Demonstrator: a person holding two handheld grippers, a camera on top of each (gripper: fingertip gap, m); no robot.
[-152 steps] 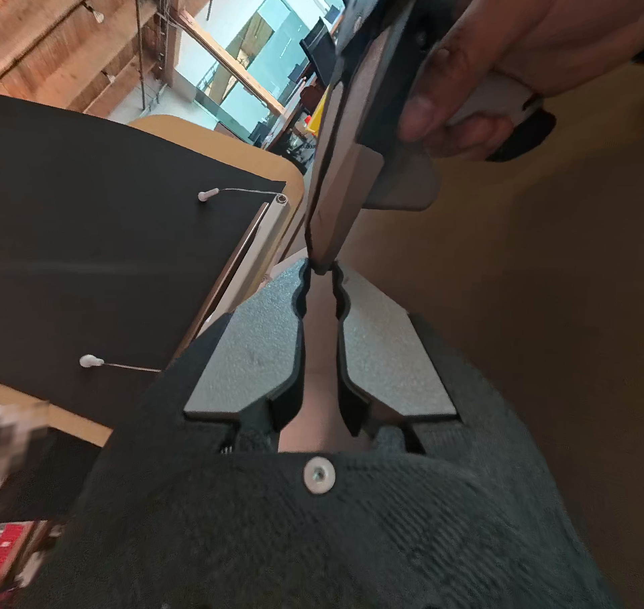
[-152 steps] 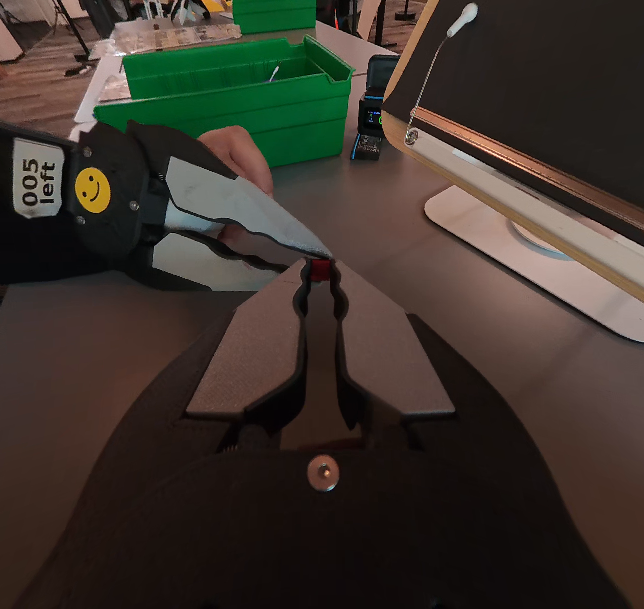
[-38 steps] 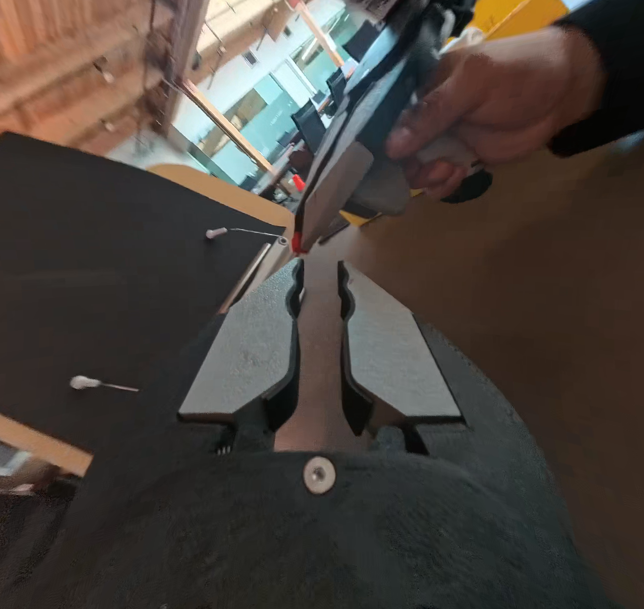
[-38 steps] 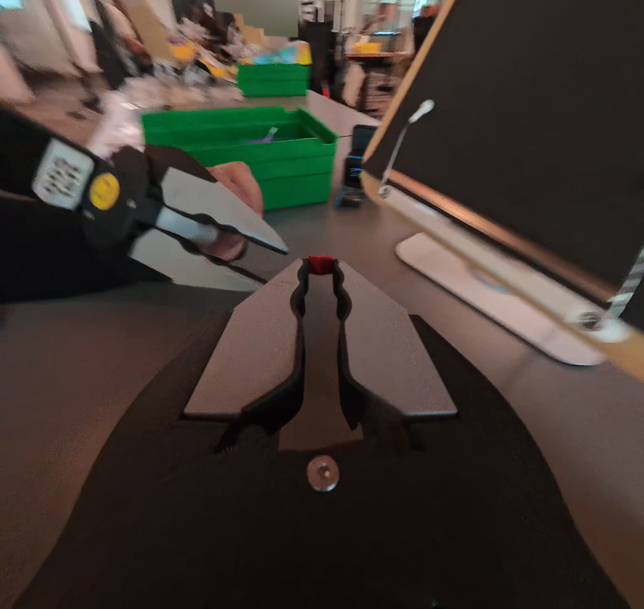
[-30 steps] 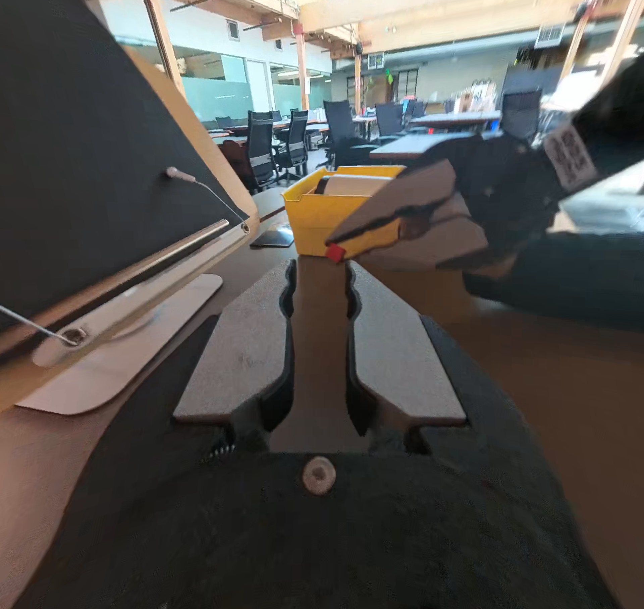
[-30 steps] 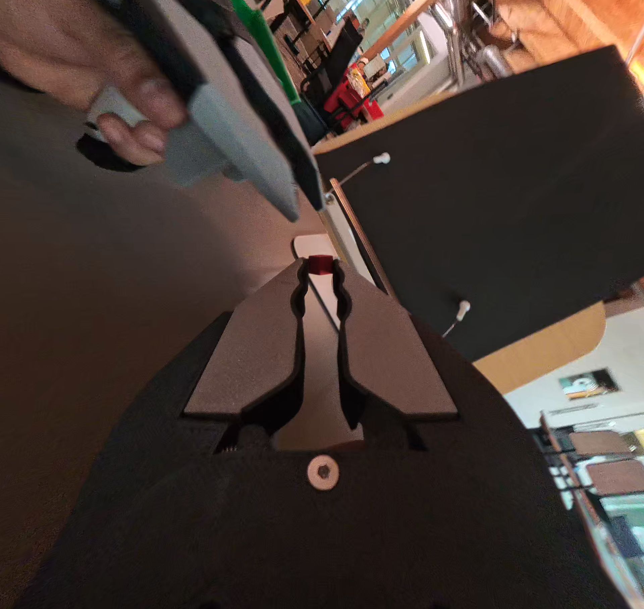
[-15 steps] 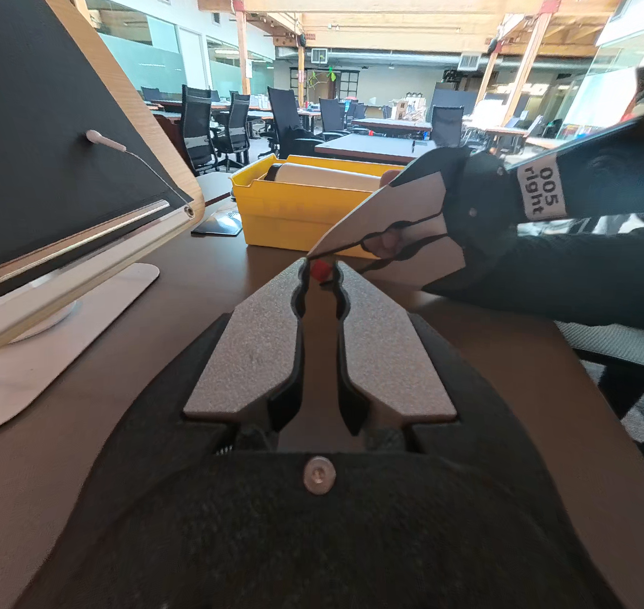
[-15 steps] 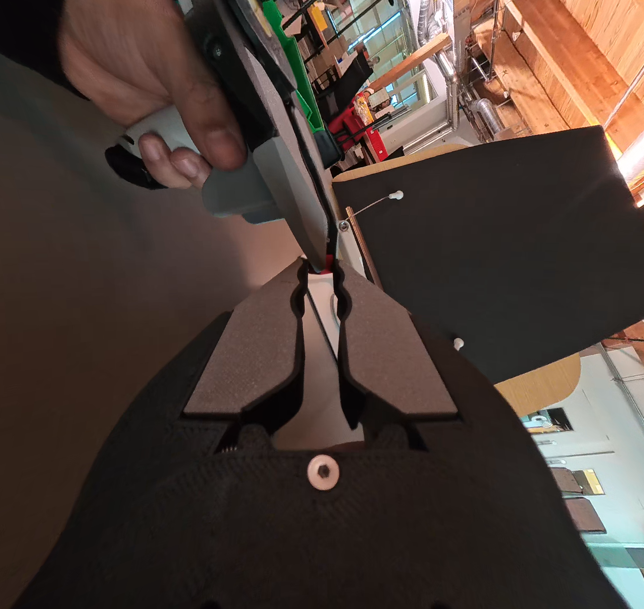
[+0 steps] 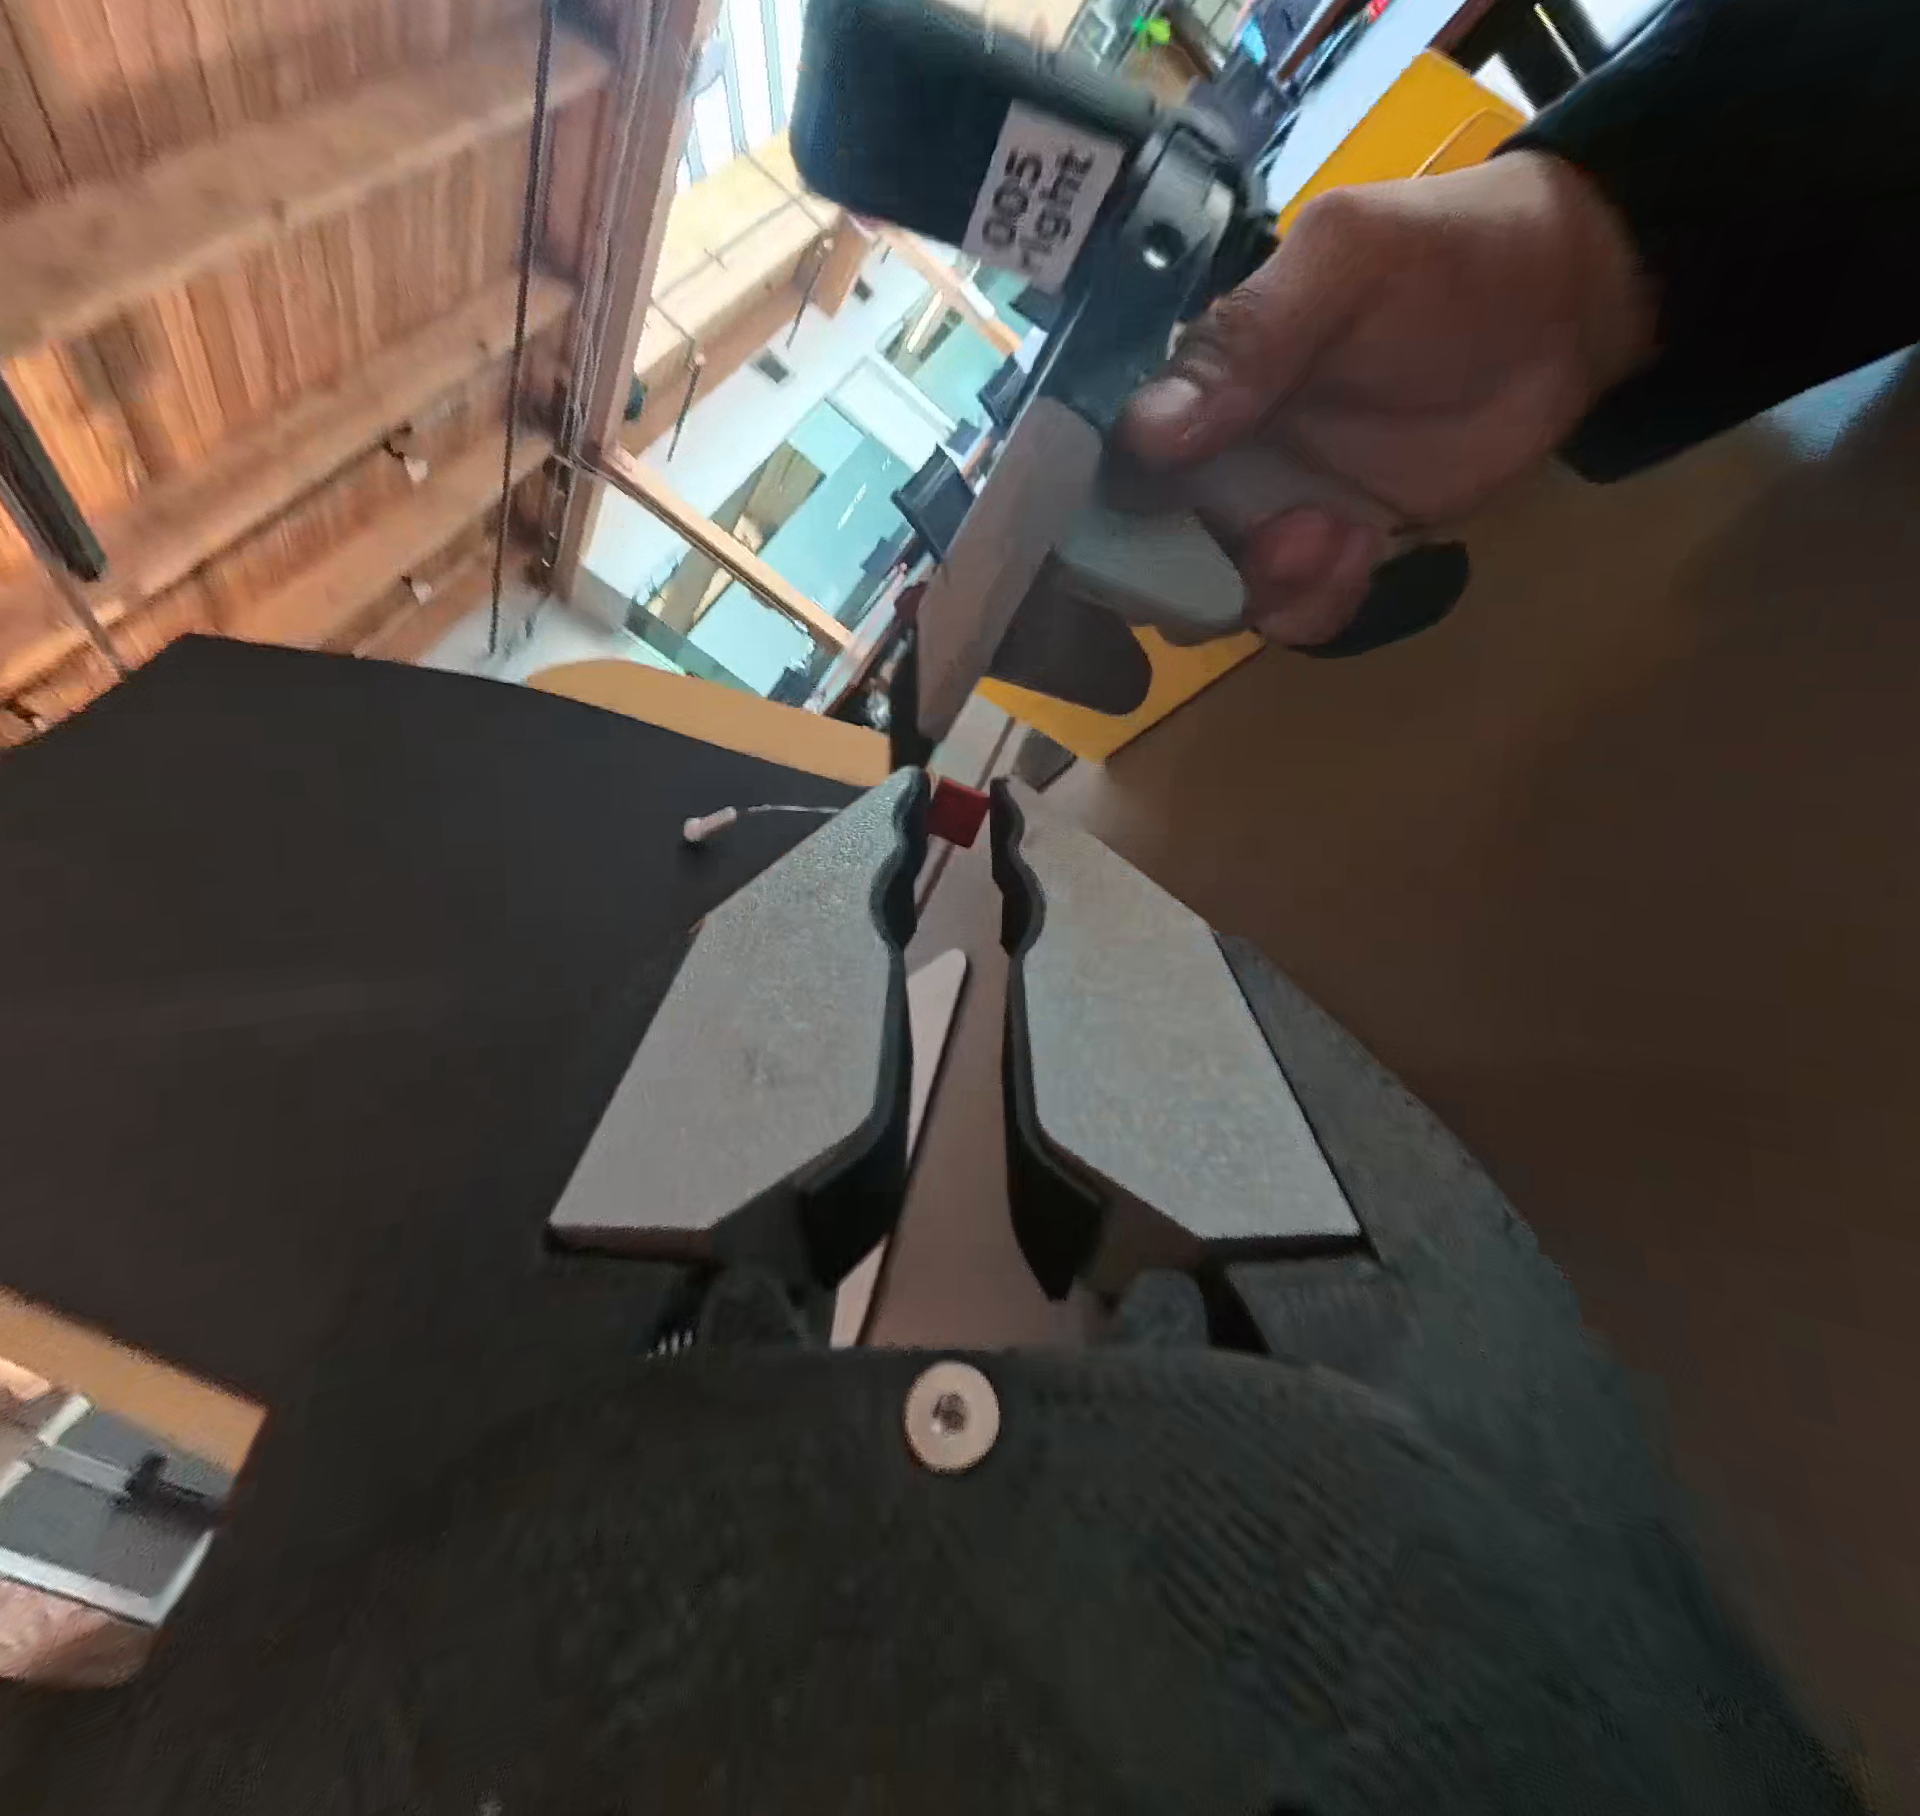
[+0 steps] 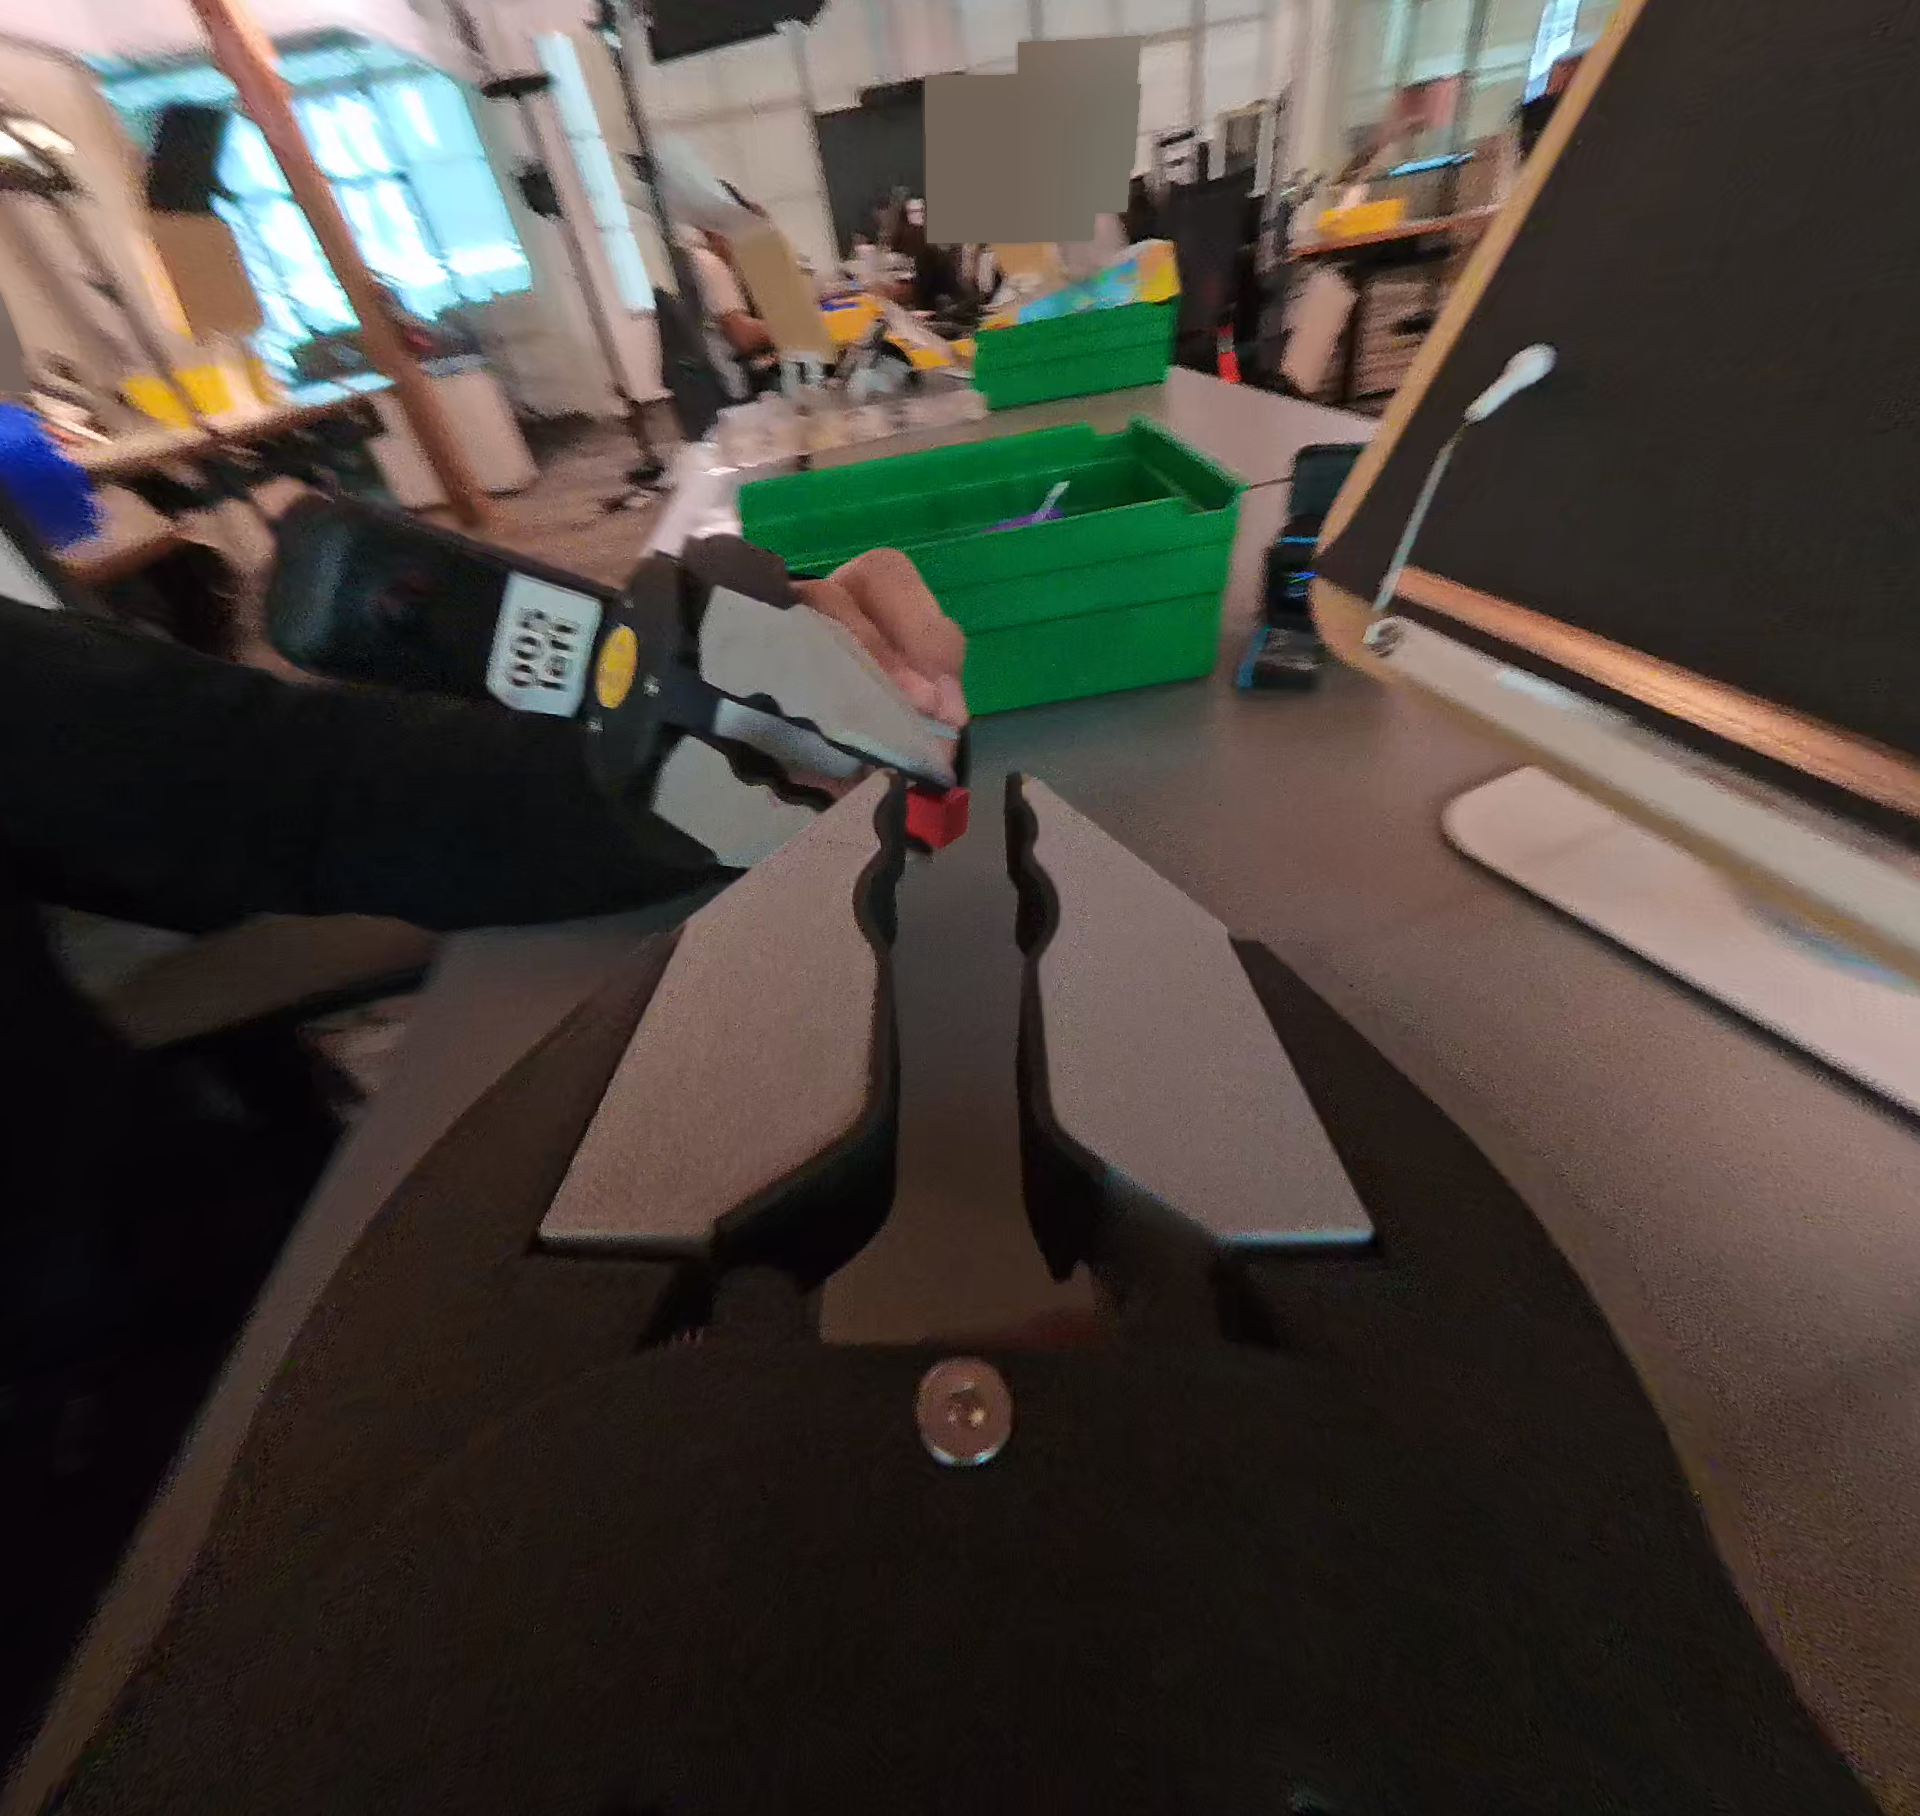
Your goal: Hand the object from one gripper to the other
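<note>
A small red cube (image 9: 958,819) sits between the fingertips of my left gripper (image 9: 956,810), which is shut on it above the brown table. My right gripper (image 10: 951,800) is open, its jaws wider than the cube (image 10: 935,818), which lies near its left finger. In the left wrist view the right gripper (image 9: 914,727) comes in from above, held by a hand, its tips just over the cube. In the right wrist view the left gripper (image 10: 940,774) reaches in from the left with the cube at its tips.
A black panel with a wooden edge (image 10: 1714,416) stands on a pale base (image 10: 1610,873) at the right. A green bin (image 10: 1039,603) and a small dark device (image 10: 1288,603) sit behind. A yellow bin (image 9: 1132,717) is beyond the grippers on the brown table (image 9: 1507,831).
The red cube has passed from the right gripper to the left. The left jaws closed on it, the right jaws opened. Both grippers have turned sharply, so the views are rotated.
</note>
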